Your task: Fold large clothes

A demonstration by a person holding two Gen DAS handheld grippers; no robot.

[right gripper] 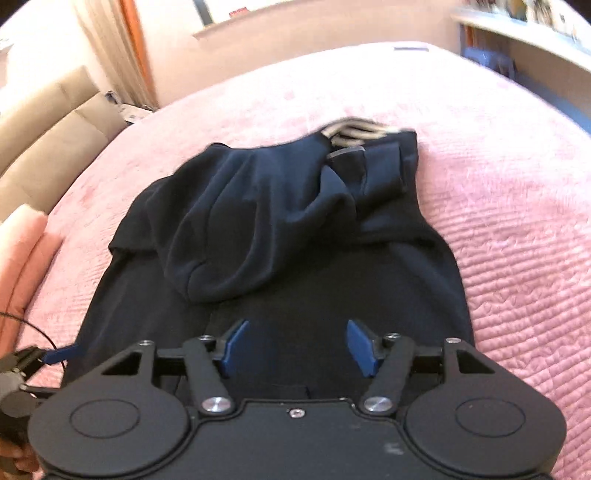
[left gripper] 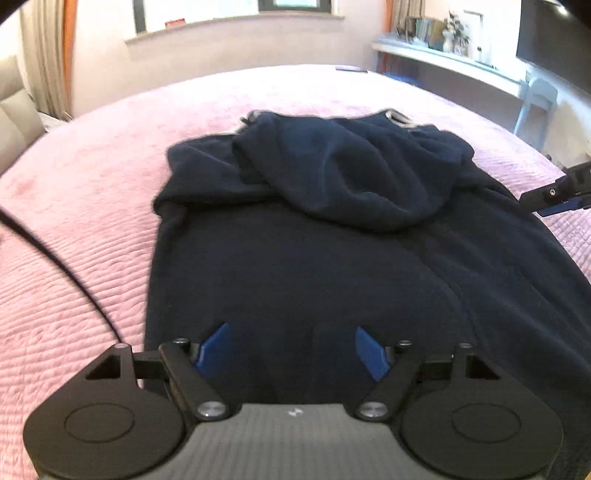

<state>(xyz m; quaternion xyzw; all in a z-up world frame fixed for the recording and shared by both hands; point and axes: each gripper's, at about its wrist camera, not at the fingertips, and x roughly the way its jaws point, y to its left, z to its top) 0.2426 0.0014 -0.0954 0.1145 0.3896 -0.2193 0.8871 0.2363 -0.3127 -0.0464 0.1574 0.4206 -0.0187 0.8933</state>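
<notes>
A dark navy hooded garment (left gripper: 314,251) lies spread on the pink bed, its hood (left gripper: 354,173) flopped back over the body; it also shows in the right wrist view (right gripper: 280,258). My left gripper (left gripper: 291,347) is open and empty, hovering over the garment's near part. My right gripper (right gripper: 297,345) is open and empty, also over the near part. The right gripper shows at the right edge of the left wrist view (left gripper: 554,197). The left gripper's blue finger shows at the lower left of the right wrist view (right gripper: 61,354).
A pink quilted bedspread (left gripper: 92,206) surrounds the garment. A beige headboard (right gripper: 48,122) and a pink pillow (right gripper: 26,243) stand to the left. A windowsill (left gripper: 236,26), a shelf with items (left gripper: 443,48) and a chair (left gripper: 535,99) are beyond the bed. A black cable (left gripper: 62,273) crosses the left.
</notes>
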